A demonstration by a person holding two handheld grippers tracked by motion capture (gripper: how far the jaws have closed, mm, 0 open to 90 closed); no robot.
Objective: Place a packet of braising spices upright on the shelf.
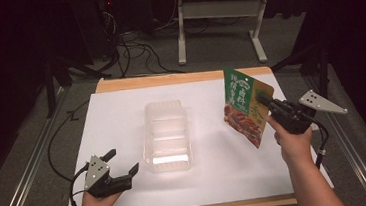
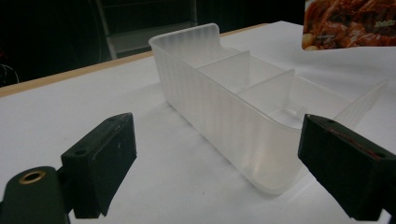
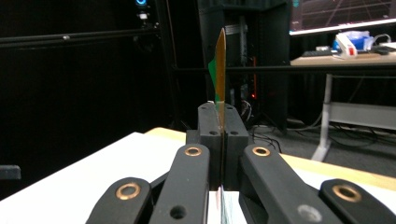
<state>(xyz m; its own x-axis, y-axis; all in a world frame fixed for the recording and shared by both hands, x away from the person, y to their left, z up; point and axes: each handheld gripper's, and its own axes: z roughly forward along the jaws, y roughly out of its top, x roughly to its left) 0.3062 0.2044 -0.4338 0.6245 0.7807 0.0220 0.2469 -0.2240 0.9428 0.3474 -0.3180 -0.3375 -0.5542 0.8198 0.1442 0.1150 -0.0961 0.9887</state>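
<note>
A clear plastic container (image 1: pixel 166 137) with three compartments lies in the middle of the white table. In the left gripper view the container (image 2: pixel 233 107) stands just ahead, between and beyond the jaws. My left gripper (image 1: pixel 124 162) rests near the front left, open, with nothing in it. My right gripper (image 1: pixel 262 101) is held above the table's right side, shut on the edge of a green and orange snack pouch (image 1: pixel 245 106). The pouch (image 3: pixel 220 70) stands edge-on between the closed jaws in the right gripper view. The pouch's lower part (image 2: pixel 348 23) hangs at the top right of the left gripper view.
The white sheet (image 1: pixel 117 124) covers a wooden table whose far edge (image 1: pixel 159 80) shows bare. Cables (image 1: pixel 131 50) and a desk frame (image 1: pixel 219 24) stand on the floor beyond. A black cable (image 1: pixel 56 144) trails off the left side.
</note>
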